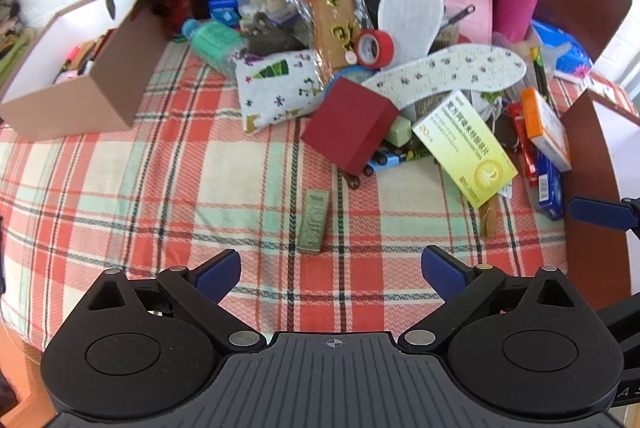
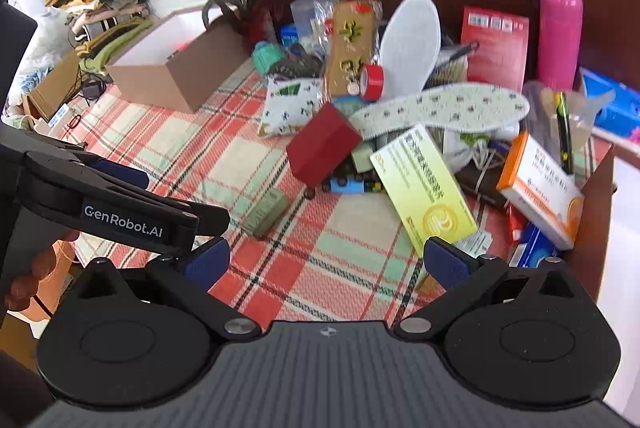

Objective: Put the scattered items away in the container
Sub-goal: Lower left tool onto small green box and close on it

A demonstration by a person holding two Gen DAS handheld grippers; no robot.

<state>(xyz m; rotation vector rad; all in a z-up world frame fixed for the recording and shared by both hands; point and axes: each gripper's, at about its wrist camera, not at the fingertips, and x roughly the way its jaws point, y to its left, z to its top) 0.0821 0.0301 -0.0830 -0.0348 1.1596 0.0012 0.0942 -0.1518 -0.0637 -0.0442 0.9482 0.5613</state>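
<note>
Cardboard container (image 1: 60, 100) sits far left on the plaid cloth (image 1: 160, 168). Left gripper (image 1: 330, 266) is spread wide, empty, with a small olive box (image 1: 314, 222) lying just ahead between its fingers. Right gripper (image 2: 326, 258) gapes too, clutter pile (image 2: 400, 116) beyond.

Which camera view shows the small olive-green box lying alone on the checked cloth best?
The left wrist view: the olive-green box lies centred ahead of the open left gripper, unobstructed. In the right wrist view the box looks blurrier, off to the left.
</note>
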